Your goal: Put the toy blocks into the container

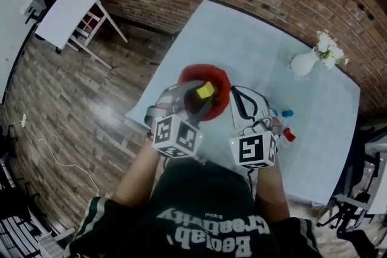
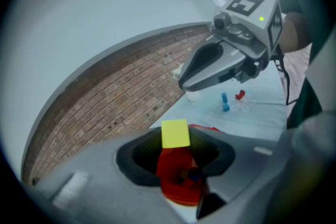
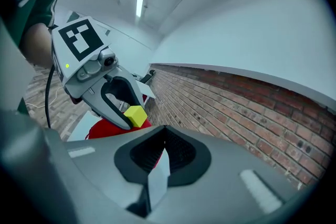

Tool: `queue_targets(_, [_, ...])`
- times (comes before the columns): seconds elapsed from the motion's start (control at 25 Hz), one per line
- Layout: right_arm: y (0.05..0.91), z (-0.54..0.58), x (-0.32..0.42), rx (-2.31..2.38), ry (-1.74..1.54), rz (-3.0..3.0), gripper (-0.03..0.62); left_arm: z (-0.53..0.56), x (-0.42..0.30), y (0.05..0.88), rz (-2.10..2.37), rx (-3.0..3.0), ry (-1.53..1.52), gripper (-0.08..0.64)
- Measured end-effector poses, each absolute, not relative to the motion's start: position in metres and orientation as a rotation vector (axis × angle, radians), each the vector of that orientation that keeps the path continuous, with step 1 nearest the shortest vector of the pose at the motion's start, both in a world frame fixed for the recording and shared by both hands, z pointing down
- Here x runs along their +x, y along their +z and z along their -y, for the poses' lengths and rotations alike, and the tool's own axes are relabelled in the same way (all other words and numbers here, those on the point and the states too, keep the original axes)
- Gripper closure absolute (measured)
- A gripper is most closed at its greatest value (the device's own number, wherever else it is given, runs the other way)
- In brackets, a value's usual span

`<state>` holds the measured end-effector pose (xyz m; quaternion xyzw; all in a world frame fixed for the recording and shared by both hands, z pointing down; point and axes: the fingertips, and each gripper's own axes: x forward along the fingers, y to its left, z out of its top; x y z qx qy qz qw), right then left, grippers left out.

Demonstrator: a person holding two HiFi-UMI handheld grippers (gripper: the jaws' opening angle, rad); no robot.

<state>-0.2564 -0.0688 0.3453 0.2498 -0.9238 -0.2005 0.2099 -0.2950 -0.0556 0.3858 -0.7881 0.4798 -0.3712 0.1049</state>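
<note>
Left gripper (image 2: 176,140) pinches the yellow block (image 1: 205,90) over the red container (image 1: 192,72) mid-frame, right gripper (image 3: 164,135) closed, empty; let go off-centre and it could clip the rim, bouncing out.

Grey left claw (image 1: 204,92), right claw (image 2: 185,81) — marker cubes (image 1: 176,136); dark green shirt (image 1: 199,208), white lettering.

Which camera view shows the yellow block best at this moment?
The left gripper view: the yellow block sits large and centred, clamped between the jaws, with the red container just below it. The head view shows it small, from above, over the container. The right gripper view shows it small and off to the side.
</note>
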Motion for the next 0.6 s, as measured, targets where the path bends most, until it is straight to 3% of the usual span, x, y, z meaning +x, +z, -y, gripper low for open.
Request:
queue_targets(0.12, [0.3452,0.0698,-0.2555,0.713,-0.55,2.556,0.586,0.0578,-0.2981,0.3918,-1.415,-2.318,-1.102,0.408])
queue_targets(0.2, [0.3453,0.0706,-0.2542,0.723,-0.547,2.548,0.586,0.059,-0.2996,0.3932,-1.422,-2.328,-1.092,0.36])
queue_targets(0.6, [0.3458,0.0647,-0.2522,0.749,-0.55,2.518,0.586,0.056,-0.3006,0.3912,-1.411,-2.344,-1.056,0.354])
